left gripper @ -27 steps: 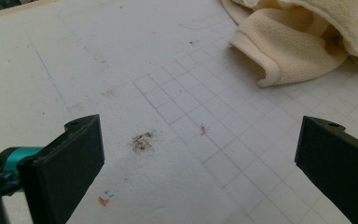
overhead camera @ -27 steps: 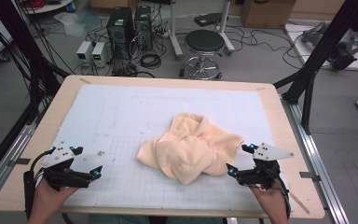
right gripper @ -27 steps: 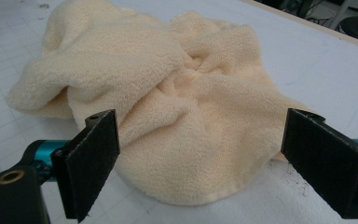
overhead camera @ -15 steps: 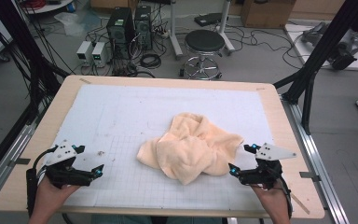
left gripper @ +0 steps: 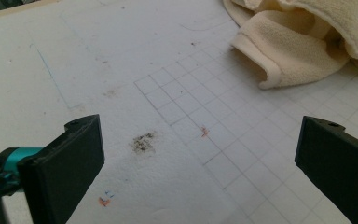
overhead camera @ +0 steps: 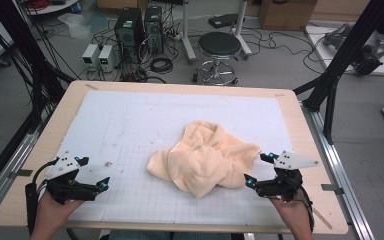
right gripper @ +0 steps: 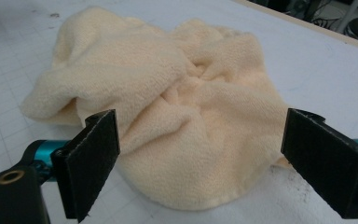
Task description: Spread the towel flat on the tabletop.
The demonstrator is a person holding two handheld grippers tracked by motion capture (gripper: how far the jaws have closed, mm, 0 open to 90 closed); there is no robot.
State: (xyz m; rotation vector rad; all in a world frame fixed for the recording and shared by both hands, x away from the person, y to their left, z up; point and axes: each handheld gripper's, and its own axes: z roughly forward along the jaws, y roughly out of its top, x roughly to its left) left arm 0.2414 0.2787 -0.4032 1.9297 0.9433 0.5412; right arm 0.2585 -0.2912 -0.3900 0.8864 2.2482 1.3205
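From my feed, a black round stool (overhead camera: 220, 47) stands on the grey floor (overhead camera: 280, 65) beyond the wooden table (overhead camera: 300, 107); left of the stool, computer towers (overhead camera: 139, 30), with cables strewn around.

Soft cloth on a matt mat

I see a fluffy terry towel (overhead camera: 205, 162) on the matt white grid mat (overhead camera: 130, 130), rimmed by a smooth wooden table (overhead camera: 65, 110).

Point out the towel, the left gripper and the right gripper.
towel (overhead camera: 205, 160): high view, middle of the crumpled heap.
left gripper (overhead camera: 104, 176): high view, midway between its fingertips.
right gripper (overhead camera: 256, 169): high view, midway between its fingertips.
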